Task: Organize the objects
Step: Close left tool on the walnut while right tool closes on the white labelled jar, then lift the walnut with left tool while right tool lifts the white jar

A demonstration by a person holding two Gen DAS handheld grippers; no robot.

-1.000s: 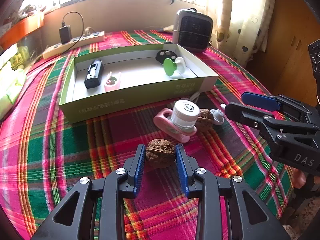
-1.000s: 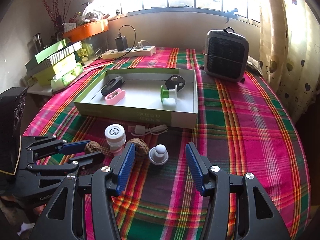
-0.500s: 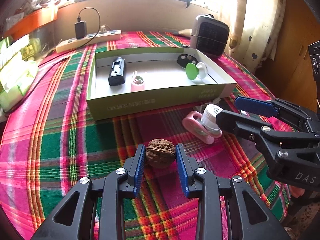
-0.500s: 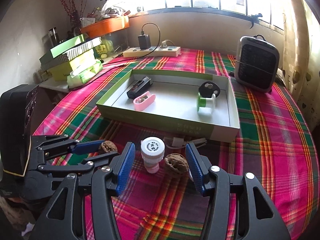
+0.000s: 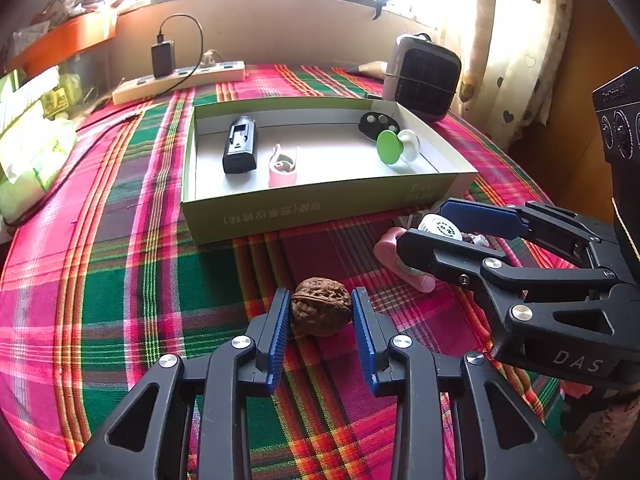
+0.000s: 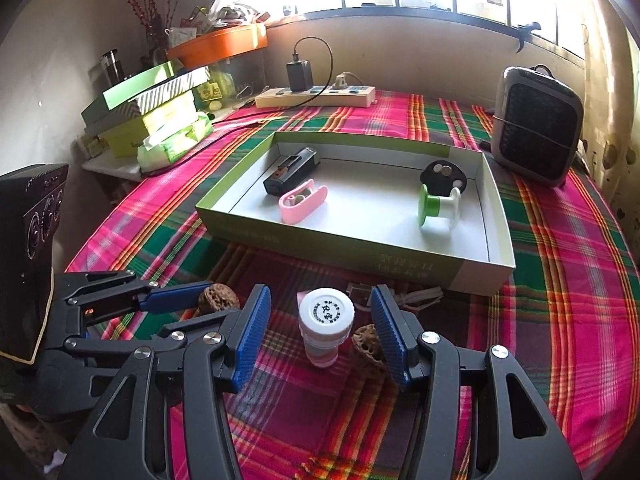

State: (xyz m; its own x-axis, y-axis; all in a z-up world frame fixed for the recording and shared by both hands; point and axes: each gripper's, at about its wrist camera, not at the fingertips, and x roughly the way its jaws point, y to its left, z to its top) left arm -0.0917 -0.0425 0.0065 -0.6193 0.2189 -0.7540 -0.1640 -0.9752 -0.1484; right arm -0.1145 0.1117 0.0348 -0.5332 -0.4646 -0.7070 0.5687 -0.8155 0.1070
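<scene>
My left gripper [image 5: 321,296] is shut on a brown walnut [image 5: 321,307] low over the plaid cloth; the right wrist view shows that walnut [image 6: 219,298] at its blue pads. My right gripper [image 6: 319,300] is open. A white-capped bottle [image 6: 326,314] stands between its fingers on a pink piece [image 5: 386,249], with gaps on both sides. A second walnut [image 6: 365,346] lies against the right pad. Beyond them sits the green box [image 6: 340,256], which holds a black device [image 6: 290,171], a pink clip [image 6: 303,199], a black disc [image 6: 443,176] and a green-white spool [image 6: 438,204].
A grey heater [image 6: 536,120] stands at the back right and a power strip with a charger [image 6: 316,96] lies at the back. Stacked green boxes [image 6: 148,120] fill the left side. A white cable [image 6: 416,294] lies in front of the box.
My right gripper slid left from around a white knob, and the bottle and second walnut now sit between its fingers. My left gripper shifted slightly with the walnut still held.
</scene>
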